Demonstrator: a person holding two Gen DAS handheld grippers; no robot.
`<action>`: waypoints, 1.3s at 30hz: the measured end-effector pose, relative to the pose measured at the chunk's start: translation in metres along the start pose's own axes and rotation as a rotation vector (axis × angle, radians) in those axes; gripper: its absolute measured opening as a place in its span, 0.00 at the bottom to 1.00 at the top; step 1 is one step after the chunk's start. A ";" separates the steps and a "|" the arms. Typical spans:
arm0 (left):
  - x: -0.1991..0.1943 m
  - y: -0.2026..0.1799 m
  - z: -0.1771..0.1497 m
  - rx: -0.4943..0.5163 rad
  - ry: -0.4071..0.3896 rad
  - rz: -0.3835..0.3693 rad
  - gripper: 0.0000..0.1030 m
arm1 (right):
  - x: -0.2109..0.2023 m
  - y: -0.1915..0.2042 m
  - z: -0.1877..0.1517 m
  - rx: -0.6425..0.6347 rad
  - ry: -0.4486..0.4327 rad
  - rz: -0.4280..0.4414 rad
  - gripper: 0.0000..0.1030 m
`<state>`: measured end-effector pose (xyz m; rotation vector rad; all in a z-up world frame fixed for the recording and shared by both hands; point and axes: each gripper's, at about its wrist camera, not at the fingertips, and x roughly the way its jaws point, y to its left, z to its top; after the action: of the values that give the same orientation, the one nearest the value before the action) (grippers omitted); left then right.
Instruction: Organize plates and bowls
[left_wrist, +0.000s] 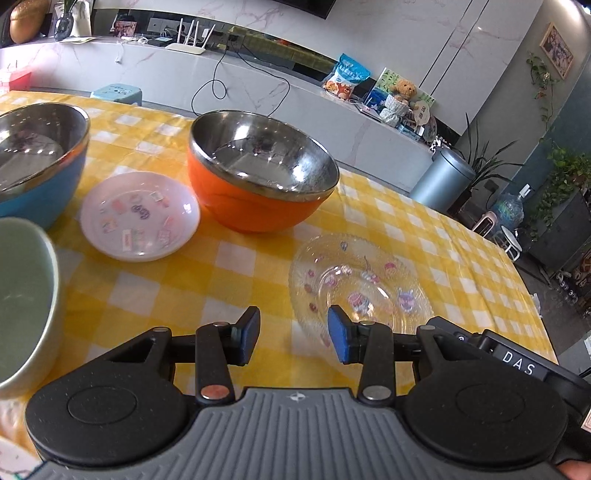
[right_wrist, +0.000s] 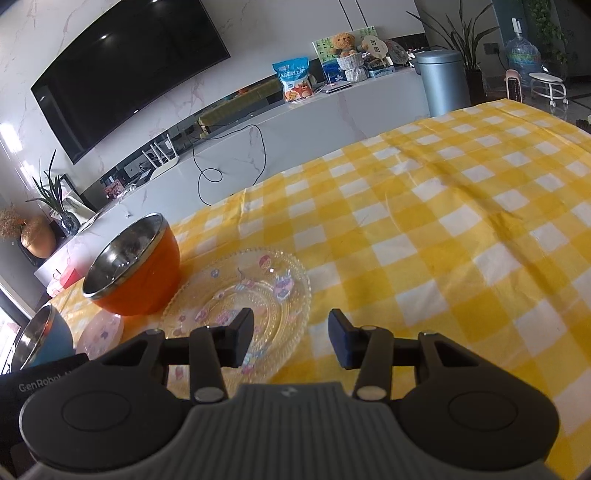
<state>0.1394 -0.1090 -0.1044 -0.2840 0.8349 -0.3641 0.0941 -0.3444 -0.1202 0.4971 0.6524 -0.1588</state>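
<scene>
Starting at the left of the left wrist view, a pale green bowl (left_wrist: 22, 302) fills the edge of the frame; it looks ceramic, so probably heavy and chippable, best taken over its thick rim. Behind it the blue bowl (left_wrist: 40, 162) and, further right, the orange bowl (left_wrist: 258, 173) have steel liners: likely light, stiff and slick inside, so a pinch across the rim, one pad inside and one outside, seems the surest hold. Between them lies the pink plate (left_wrist: 140, 216), apparently thin plastic, light and flat on the yellow checked cloth (left_wrist: 229, 273), leaving only its raised edge to nip. Next comes the glass plate (left_wrist: 360, 280), just beside the orange bowl, patterned, rigid, breakable and probably slippery; its scalloped near edge is the place to grip. The left gripper (left_wrist: 293, 338) hovers over the cloth with that edge near its right finger, fingers spread and nothing between them. In the right wrist view the right gripper (right_wrist: 291, 338) hangs above the glass plate's near right side, fingers likewise apart and empty, not touching the plate.
</scene>
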 end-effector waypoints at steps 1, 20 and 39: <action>0.003 0.000 0.002 0.000 -0.003 0.000 0.44 | 0.003 -0.001 0.002 0.003 0.000 0.002 0.43; 0.028 0.000 0.008 -0.003 -0.001 -0.003 0.16 | 0.036 -0.016 0.009 0.091 0.020 0.037 0.08; -0.022 0.004 -0.011 0.010 0.003 0.017 0.15 | -0.016 -0.007 -0.022 0.129 0.063 0.051 0.08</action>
<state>0.1187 -0.0970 -0.0981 -0.2671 0.8379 -0.3526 0.0677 -0.3402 -0.1285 0.6438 0.6932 -0.1382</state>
